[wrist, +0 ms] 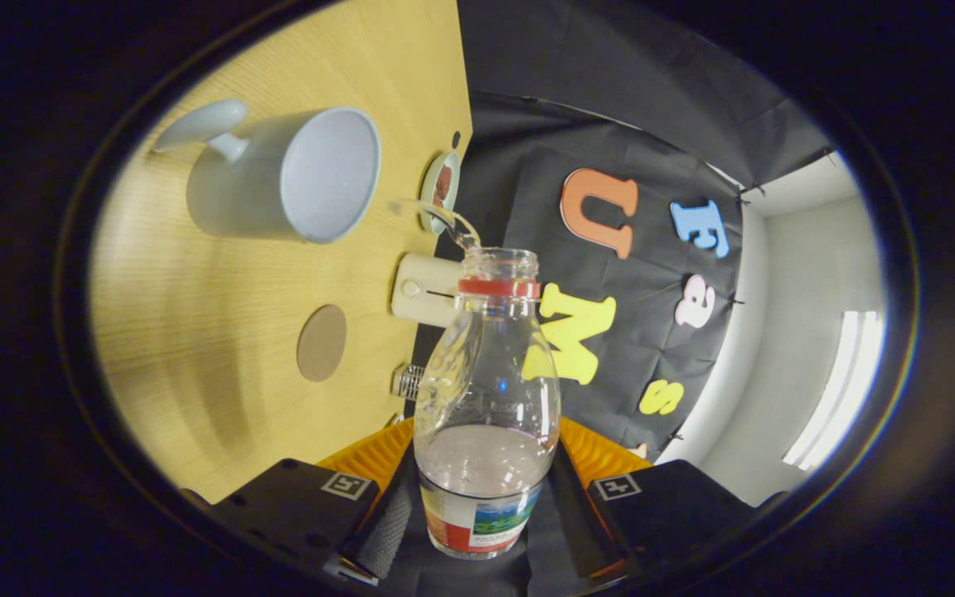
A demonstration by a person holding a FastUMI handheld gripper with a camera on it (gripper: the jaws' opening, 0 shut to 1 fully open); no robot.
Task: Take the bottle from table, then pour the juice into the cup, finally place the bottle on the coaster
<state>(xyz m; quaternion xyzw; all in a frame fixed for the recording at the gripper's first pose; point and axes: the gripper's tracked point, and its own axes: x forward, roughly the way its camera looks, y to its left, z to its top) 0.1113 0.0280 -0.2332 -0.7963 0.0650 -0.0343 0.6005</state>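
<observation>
**Bottle clamped, tipped toward cup**

Wooden table (pixel 220 332) fills the side beyond my fingers. White cup (pixel 287 178) stands on it, mouth open to the view. My gripper (pixel 484 506) is clenched on the clear bottle (pixel 486 390), both fingers pressing its labelled base; liquid sits low inside. A thin clear stream leaves the bottle mouth toward the cup. Round brown coaster (pixel 322 342) lies on the table near the cup.

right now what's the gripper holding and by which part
The gripper is shut on the clear plastic bottle with the red neck ring, fingers pressing its lower, labelled body on both sides.
</observation>
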